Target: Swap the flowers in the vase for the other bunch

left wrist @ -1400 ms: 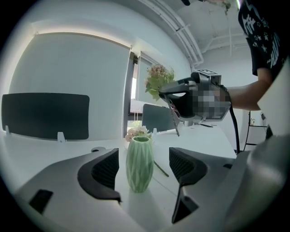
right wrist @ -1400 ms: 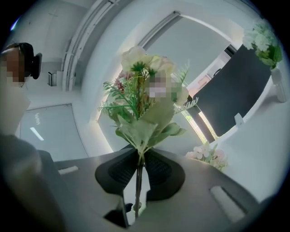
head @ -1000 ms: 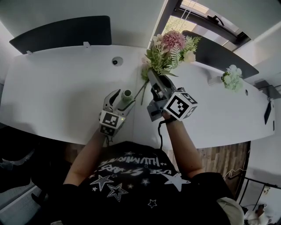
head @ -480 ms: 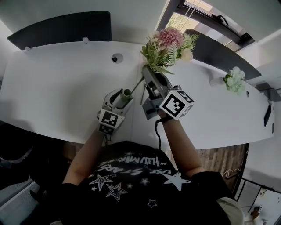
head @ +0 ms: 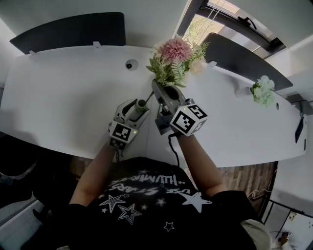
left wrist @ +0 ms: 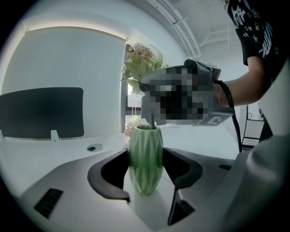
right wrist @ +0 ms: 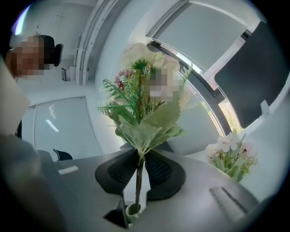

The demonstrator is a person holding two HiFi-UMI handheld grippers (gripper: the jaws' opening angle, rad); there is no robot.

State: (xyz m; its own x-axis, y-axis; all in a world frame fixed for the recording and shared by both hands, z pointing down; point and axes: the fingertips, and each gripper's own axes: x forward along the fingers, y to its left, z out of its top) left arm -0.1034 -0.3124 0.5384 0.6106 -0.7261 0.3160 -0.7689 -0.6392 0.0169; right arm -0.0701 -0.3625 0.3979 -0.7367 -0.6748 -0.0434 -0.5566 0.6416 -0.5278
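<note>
**Fingers (left wrist: 111,176) clenched on vase (left wrist: 145,156) and stems (right wrist: 137,179)**

Nearest the head camera was the person's dark star-print shirt (head: 146,200), with both forearms reaching out over the white table (head: 63,102).

The left gripper (head: 138,108) pointed slightly downward. Its jaws had just been closing with the ribbed green vase between them, and both dark pads now pressed on the vase's sides. The vase stood upright on the table, just in front of the person.

Beside it, the right gripper (head: 159,90) had its jaws pinched tight on the thin stems of the pink bunch (head: 176,58), just under the leaves. The bunch was upright, with its pink bloom and green foliage above the jaws. In the right gripper view, the lower ends of the stems sat in the vase's mouth, directly under the jaws. The left gripper view showed a stem at the vase's rim.

Further back, a round cable port (head: 130,65) was set in the tabletop. The white bunch (head: 261,90) lay well apart, near the table's far right edge. Dark panels (head: 68,34) stood along the back edge, with a window (head: 220,14) beyond.
</note>
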